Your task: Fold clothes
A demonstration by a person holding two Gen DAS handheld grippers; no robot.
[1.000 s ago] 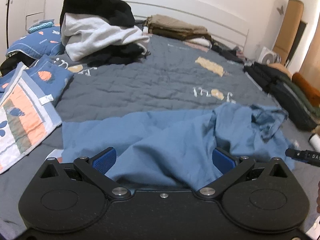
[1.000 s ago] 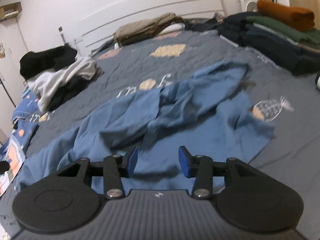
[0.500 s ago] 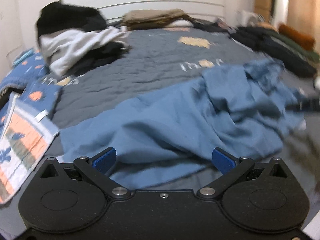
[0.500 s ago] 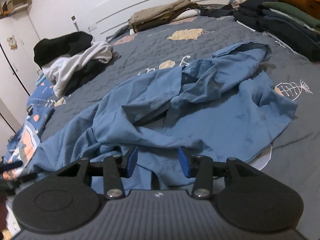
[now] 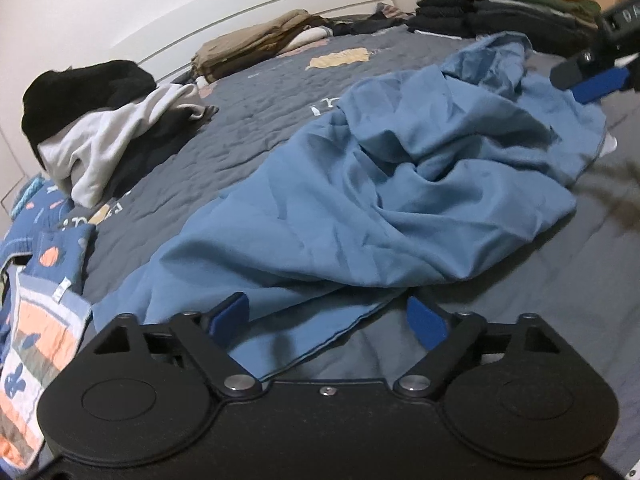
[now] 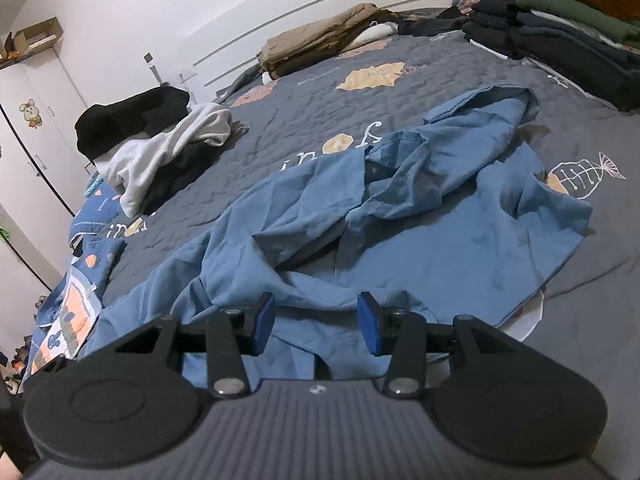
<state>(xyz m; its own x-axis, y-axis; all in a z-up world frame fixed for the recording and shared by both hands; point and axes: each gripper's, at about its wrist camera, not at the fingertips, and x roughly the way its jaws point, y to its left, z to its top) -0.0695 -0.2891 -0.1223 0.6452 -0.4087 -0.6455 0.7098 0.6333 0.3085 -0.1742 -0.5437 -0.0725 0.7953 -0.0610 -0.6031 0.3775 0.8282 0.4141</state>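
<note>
A crumpled blue garment [image 5: 360, 200] lies spread across the grey bedspread [image 5: 256, 120]. My left gripper [image 5: 327, 320] hovers low over its near hem; the jaws are closing, with the hem edge lying between the blue pads [image 5: 228, 316], which do not press on it. In the right wrist view the same blue garment [image 6: 440, 232] fills the middle, and my right gripper [image 6: 316, 324] stands half open just above its near folds, gripping nothing. The right gripper's blue pad [image 5: 600, 84] also shows at the far right edge of the left wrist view, by the garment's far end.
A heap of black and white clothes [image 6: 160, 140] sits at the left. Folded tan clothes [image 6: 320, 44] lie by the white headboard. A stack of dark folded clothes [image 6: 560, 36] lines the right side. A patterned blue quilt [image 5: 36, 300] hangs at the near left.
My left gripper has sunk and rolled, coming down over the garment's near hem, and its fingers stand closer together. The right gripper has barely moved and keeps the same gap.
</note>
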